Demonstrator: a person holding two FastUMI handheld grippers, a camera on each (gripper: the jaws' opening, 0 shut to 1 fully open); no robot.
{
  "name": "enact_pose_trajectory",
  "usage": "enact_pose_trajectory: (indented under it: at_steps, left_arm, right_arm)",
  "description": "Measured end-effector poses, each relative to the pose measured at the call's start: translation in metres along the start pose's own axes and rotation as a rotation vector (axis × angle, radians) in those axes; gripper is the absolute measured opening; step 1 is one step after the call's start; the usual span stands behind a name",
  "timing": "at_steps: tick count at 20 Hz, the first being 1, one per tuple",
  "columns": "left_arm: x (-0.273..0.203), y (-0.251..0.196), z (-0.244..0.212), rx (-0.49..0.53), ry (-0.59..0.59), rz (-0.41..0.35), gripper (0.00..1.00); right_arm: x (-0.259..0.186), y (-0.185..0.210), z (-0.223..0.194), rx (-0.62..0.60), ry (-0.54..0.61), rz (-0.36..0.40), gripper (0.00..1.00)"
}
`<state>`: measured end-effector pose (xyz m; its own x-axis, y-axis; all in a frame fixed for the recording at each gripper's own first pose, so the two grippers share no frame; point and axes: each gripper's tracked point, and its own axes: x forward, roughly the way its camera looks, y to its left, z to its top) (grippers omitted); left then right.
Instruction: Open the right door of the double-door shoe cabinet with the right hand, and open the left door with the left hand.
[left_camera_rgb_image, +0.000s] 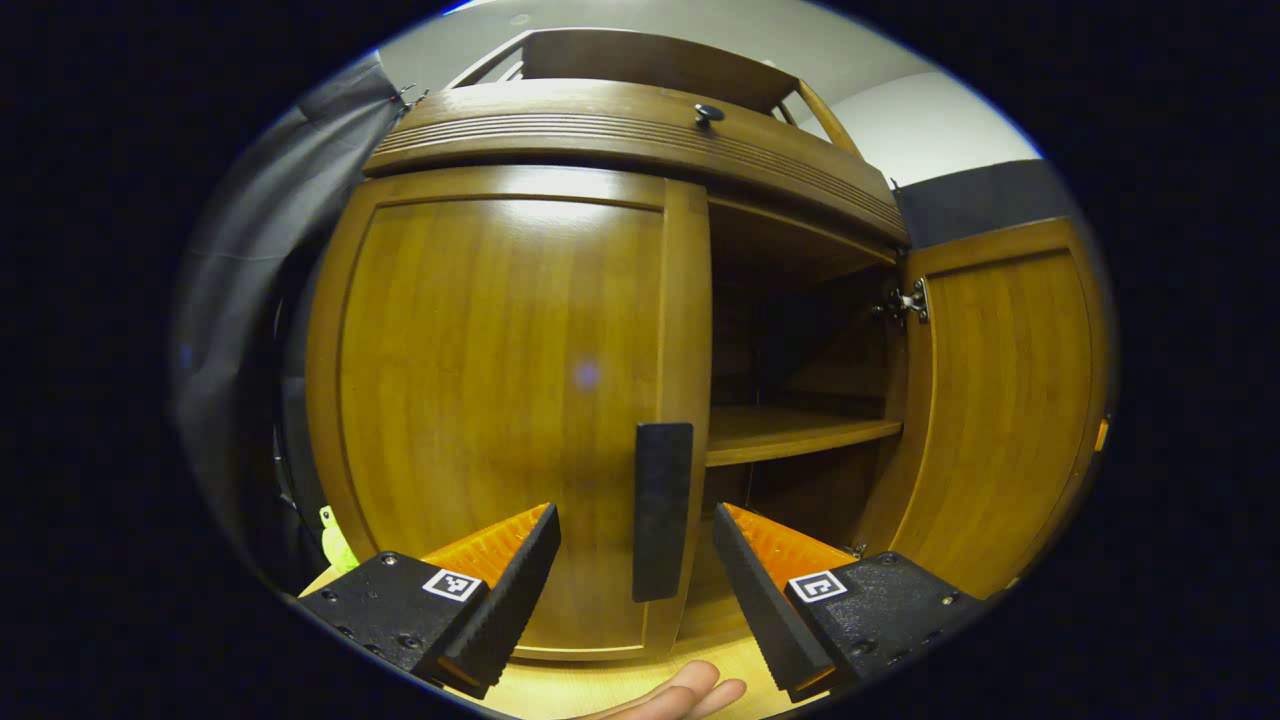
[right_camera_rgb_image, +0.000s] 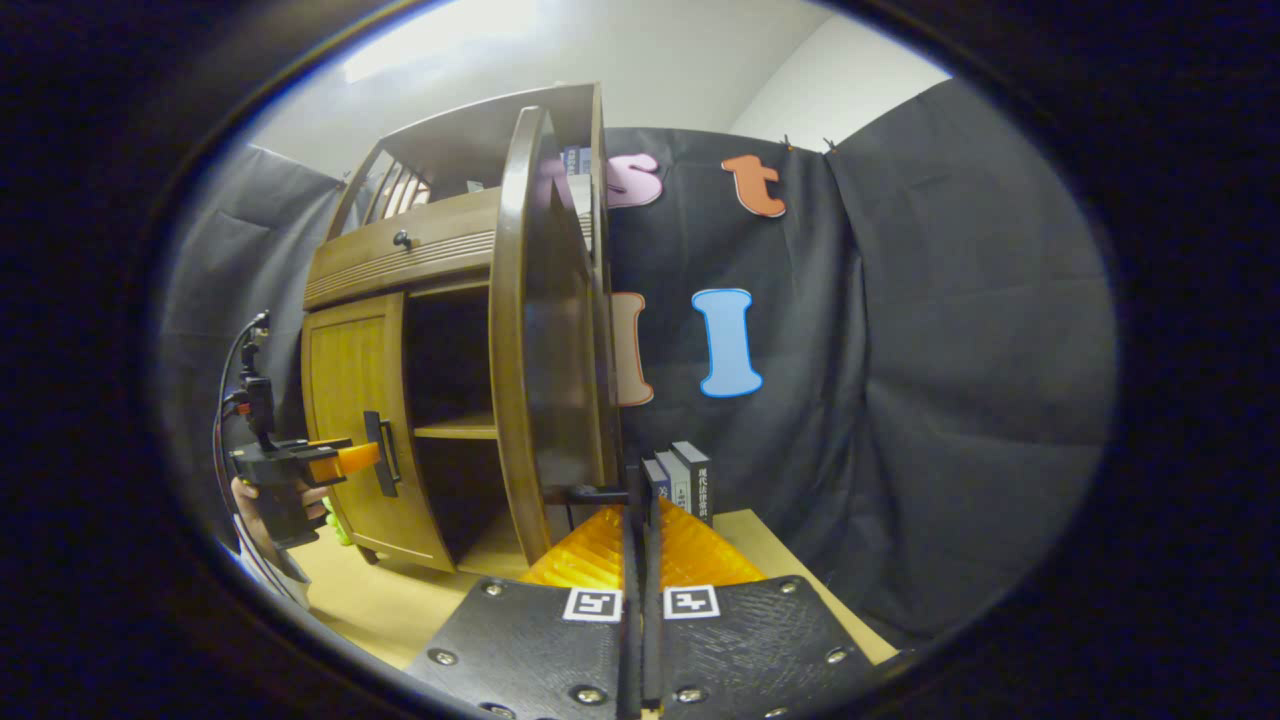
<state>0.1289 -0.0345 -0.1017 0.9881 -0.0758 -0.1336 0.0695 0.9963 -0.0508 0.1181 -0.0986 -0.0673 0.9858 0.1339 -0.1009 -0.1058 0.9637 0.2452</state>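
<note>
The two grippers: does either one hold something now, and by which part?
The right gripper is shut on the right door's handle. The left gripper is open, its fingers on either side of the left door's handle, not gripping it.

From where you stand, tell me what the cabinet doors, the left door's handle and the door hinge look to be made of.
Left door and right door: wood or wood veneer, visible brown grain, glossy lacquer reflecting light. Left door's handle: flat matte black bar, plastic or painted metal; the look leaves it open. Hinge: bright silvery metal, shiny.
</note>
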Motion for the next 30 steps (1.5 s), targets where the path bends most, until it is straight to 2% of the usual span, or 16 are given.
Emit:
enact_pose_trajectory:
  at_steps: [1,4,6,8,10,13,16,23,30]
  left_arm:
    - [0.005,-0.002,0.001,0.015,-0.022,0.005,0.92]
    - [0.013,-0.011,0.005,0.073,-0.092,0.004,0.92]
    - [0.016,-0.016,-0.001,0.073,-0.083,-0.008,0.92]
    - [0.018,-0.015,-0.003,0.059,-0.073,0.005,0.88]
    - [0.024,-0.021,-0.009,0.066,-0.056,0.010,0.80]
    - [0.030,-0.005,-0.016,0.129,-0.020,0.060,0.55]
    - [0.024,-0.007,-0.013,0.059,-0.023,0.031,0.34]
    - [0.002,-0.009,-0.013,-0.003,0.017,-0.055,0.31]
    - [-0.028,-0.011,-0.013,0.009,0.045,-0.103,0.31]
  right_arm:
    - [-0.003,-0.011,0.001,-0.015,-0.012,-0.025,0.01]
    - [-0.017,-0.049,-0.004,-0.047,-0.033,-0.136,0.59]
    - [-0.035,-0.067,-0.001,-0.071,-0.029,-0.201,0.98]
    - [-0.054,-0.074,0.002,-0.114,-0.020,-0.236,0.97]
    - [-0.069,-0.077,0.003,-0.141,-0.016,-0.257,0.98]
    - [-0.091,-0.068,0.003,-0.142,-0.026,-0.258,0.98]
    - [-0.109,-0.046,0.008,-0.111,-0.050,-0.237,0.98]
    - [-0.140,0.016,0.022,-0.047,-0.115,-0.118,0.98]
    - [-0.175,0.033,0.031,-0.080,-0.156,-0.126,0.98]
